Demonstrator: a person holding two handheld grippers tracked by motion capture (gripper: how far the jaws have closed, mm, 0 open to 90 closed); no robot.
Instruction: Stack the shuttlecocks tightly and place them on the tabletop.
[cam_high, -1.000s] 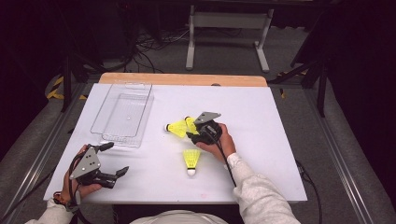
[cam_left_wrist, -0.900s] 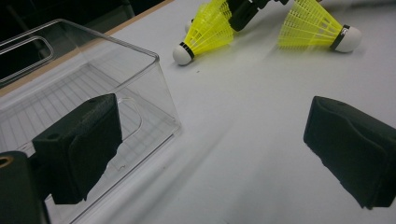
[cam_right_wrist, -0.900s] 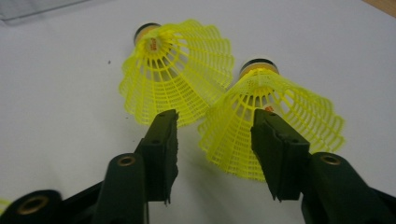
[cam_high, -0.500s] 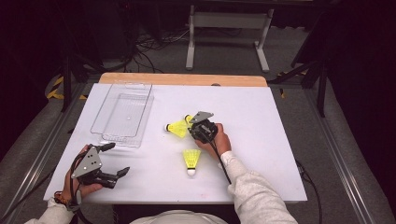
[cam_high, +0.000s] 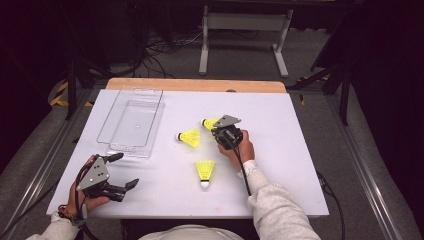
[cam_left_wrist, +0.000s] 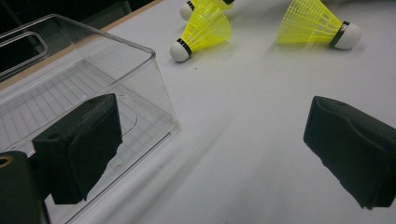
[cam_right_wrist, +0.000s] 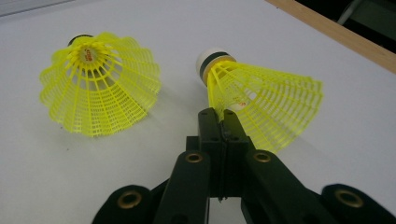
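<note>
The right gripper (cam_right_wrist: 219, 116) is pinching the skirt edge of the far shuttlecock (cam_right_wrist: 261, 105): its jaws have just been closing, and in the right gripper view they are now standing pressed together with a thin fold of yellow mesh caught at their tips. A second ago they were spread around that skirt, so the grasp is only now being made. The shuttlecock is lying on its side on the white table (cam_high: 300, 150), cork pointing away from the gripper, not yet lifted.

Just beside it, to the left in the right gripper view, shuttlecock 2 (cam_right_wrist: 100, 84) is lying with its open skirt toward the camera, apart from the held one. Shuttlecock 3 (cam_high: 205, 171) is standing on its cork nearer the person, well apart from both.

The left gripper (cam_high: 116, 171) is resting at the near left corner with its fingers (cam_left_wrist: 81, 147) spread wide and nothing between them, beside the clear tray (cam_high: 131, 125), which is holding nothing.

Judging from this, the pinch is thin and on flexible mesh, so the lift toward the tray is calling for a slow, level carry; a slip is the main risk.
</note>
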